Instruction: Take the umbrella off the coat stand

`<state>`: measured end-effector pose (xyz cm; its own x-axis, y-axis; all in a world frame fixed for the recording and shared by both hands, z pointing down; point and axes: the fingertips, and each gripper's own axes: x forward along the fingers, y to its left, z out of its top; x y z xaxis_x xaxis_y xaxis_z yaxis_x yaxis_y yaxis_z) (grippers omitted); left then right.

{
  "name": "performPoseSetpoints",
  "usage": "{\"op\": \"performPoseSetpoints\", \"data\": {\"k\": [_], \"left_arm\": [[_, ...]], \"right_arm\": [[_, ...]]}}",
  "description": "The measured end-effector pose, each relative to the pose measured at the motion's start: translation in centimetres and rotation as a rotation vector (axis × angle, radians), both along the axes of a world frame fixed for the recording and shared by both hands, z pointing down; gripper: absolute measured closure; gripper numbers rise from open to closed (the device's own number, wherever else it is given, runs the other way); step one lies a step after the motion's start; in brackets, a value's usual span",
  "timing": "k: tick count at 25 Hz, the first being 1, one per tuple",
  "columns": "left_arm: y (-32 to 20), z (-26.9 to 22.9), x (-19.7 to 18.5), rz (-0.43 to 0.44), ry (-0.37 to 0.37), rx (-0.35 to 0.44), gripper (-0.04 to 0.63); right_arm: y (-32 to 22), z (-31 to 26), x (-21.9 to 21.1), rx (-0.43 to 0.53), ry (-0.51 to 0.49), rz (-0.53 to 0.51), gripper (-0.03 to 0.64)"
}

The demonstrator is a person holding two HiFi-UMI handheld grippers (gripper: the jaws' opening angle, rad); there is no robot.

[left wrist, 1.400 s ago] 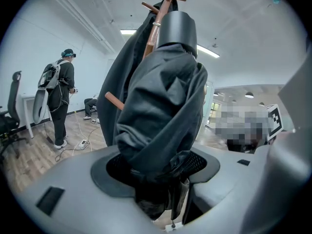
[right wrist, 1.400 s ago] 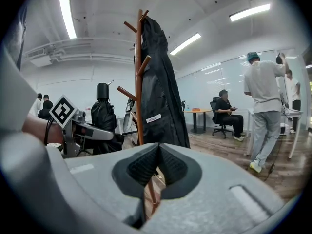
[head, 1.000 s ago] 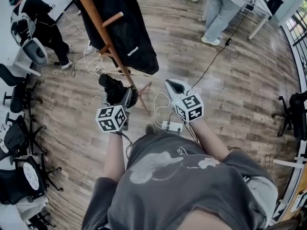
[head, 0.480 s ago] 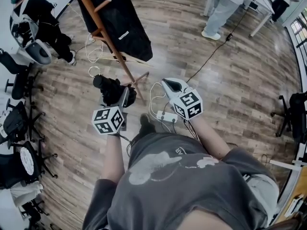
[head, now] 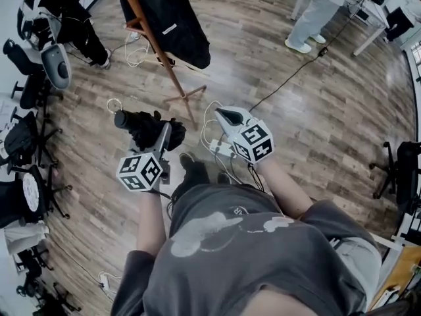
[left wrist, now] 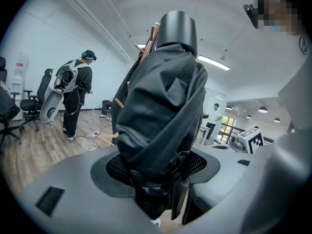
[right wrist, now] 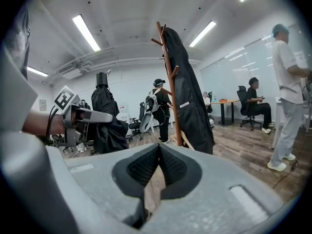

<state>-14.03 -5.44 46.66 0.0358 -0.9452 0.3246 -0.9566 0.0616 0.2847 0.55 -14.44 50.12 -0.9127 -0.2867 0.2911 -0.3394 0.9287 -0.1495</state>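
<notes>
Reads as all but finished. Has the folded black umbrella (left wrist: 163, 111) clamped in the left gripper (left wrist: 158, 177), with the jaws spread around the bunched fabric and pressing on it from both sides, and with the umbrella's cylindrical end pointing away from the gripper's camera. Keeps nothing in the right gripper (right wrist: 158, 150): shows its pads closed tip to tip, with only floor visible below them. From the head view, puts the umbrella in the air in front of the person's body, well apart from the coat stand (head: 158, 45), touching neither its pole nor its pegs. Leaves the stand upright toward the far left edge of the wooden floor (head: 316, 110), with a long black coat (head: 174, 18) hanging on it and no second umbrella to be made out there. Judged from that, counts the unhooking and the lifting clear as done. Leaves, at most, carrying the umbrella off or setting it down somewhere, though the task names no such place. Calls for nothing from the right gripper, as far as can be told.
</notes>
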Motion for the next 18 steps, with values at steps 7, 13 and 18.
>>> {"op": "performPoseSetpoints", "data": {"k": [7,13,18], "left_arm": [[1.8,0.1,0.8,-0.041,-0.004,-0.028,0.318],[2.5,1.2,1.3,-0.036,0.02,-0.018,0.318],[4.4,2.7,0.8,-0.057,0.025,-0.027,0.318]], "right_arm": [[0.2,0.2,0.5,-0.026,-0.02,-0.017,0.618],[-0.4,1.7,0.1,-0.049,-0.014,-0.006,0.618],[0.8,2.6,-1.1,-0.049,0.008,-0.012,0.618]]}}
